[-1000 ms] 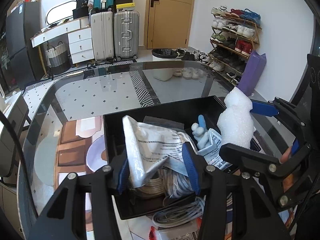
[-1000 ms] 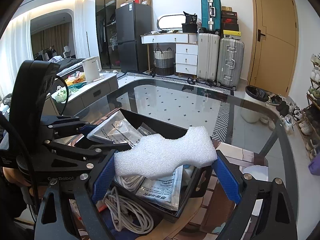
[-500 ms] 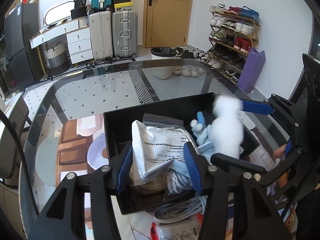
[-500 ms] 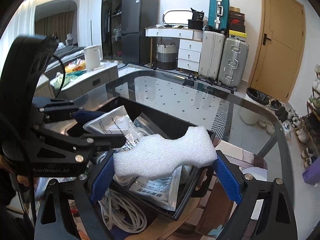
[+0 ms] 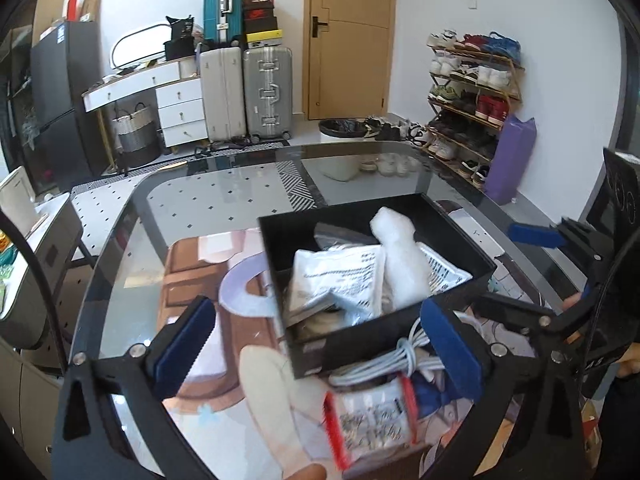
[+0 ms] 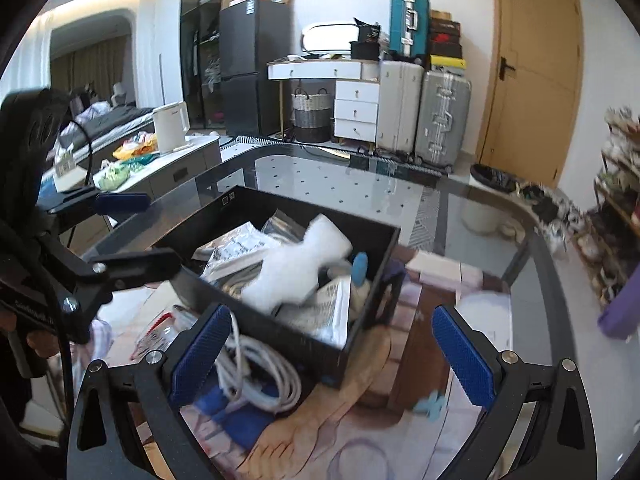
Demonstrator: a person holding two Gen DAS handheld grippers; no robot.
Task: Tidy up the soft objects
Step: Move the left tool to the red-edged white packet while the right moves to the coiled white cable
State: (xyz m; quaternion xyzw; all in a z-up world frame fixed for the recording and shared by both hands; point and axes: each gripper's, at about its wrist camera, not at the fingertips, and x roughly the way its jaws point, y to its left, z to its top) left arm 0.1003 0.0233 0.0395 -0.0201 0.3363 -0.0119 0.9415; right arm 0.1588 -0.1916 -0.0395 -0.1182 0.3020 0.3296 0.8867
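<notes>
White foam in black bin.

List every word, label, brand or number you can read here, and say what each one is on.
None can be read.
White printed pouch in the black bin: lines of print, too blurred.
Red-edged packet on the glass table: print smeared.
Left gripper body: pale lettering, partly hidden and illegible.
Shoe boxes on the suitcases: markings too small.

1. One black box on the table.
2. One white foam piece inside.
3. Printed plastic bags in box: at least two.
4. One coiled white cable outside.
5. Two grippers: left, right.
</notes>
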